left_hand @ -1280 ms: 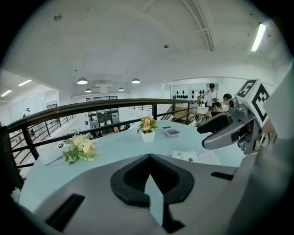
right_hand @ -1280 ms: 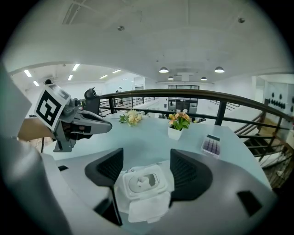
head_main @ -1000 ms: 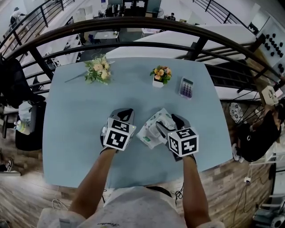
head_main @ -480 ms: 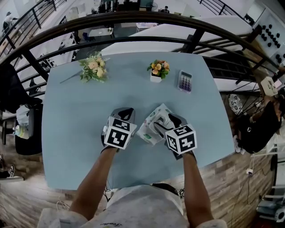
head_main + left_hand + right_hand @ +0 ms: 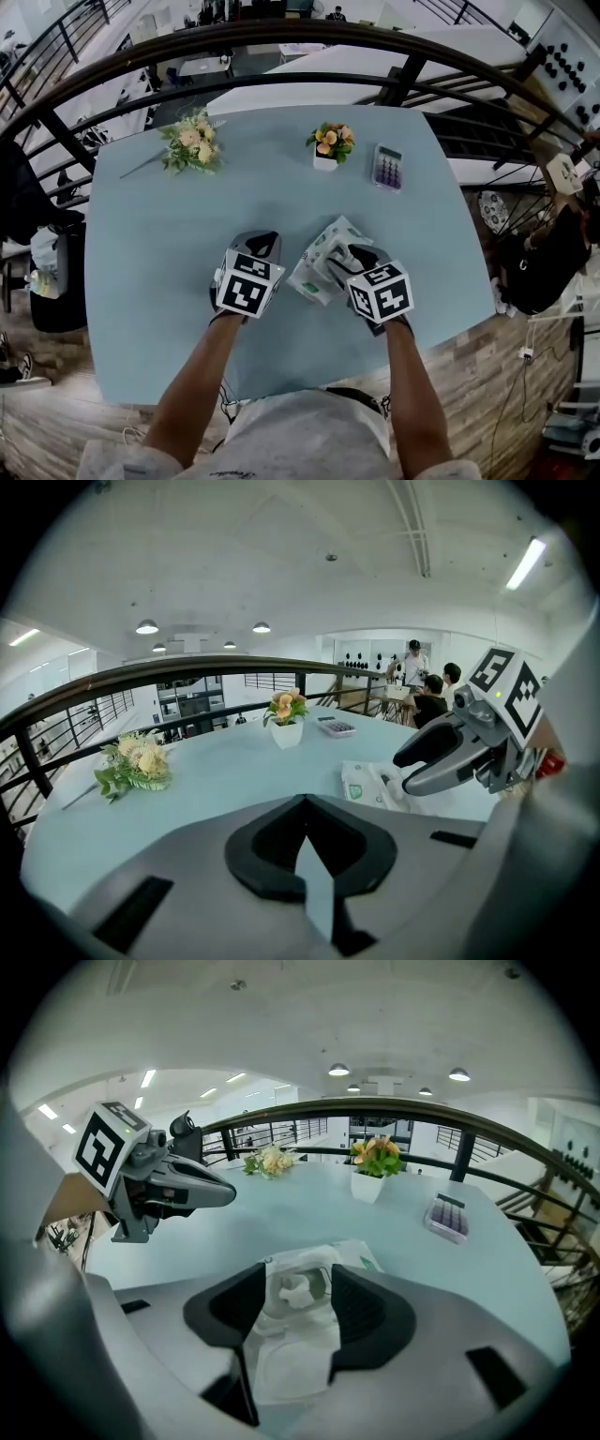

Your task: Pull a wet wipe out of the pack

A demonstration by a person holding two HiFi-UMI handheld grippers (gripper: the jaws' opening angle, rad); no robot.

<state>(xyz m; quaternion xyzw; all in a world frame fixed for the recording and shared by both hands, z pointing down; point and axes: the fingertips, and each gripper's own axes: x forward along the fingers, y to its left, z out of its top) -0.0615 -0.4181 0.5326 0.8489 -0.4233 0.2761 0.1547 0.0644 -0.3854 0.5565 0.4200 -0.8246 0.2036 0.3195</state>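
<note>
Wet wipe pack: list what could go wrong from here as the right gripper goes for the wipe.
1. The right gripper has just been closing its fingers, with the wipe tuft between them but not yet pinched. A shallow bite could slip off or tear it.
2. The left gripper, shut, sits beside the pack, not on it, so the pack may lift along with the wipe.

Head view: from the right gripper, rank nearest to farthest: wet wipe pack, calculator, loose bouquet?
1. Wet wipe pack, between the jaws of the right gripper, which have just been closing.
2. Calculator, farther back on the right.
3. Bouquet, at the far back left.
</note>
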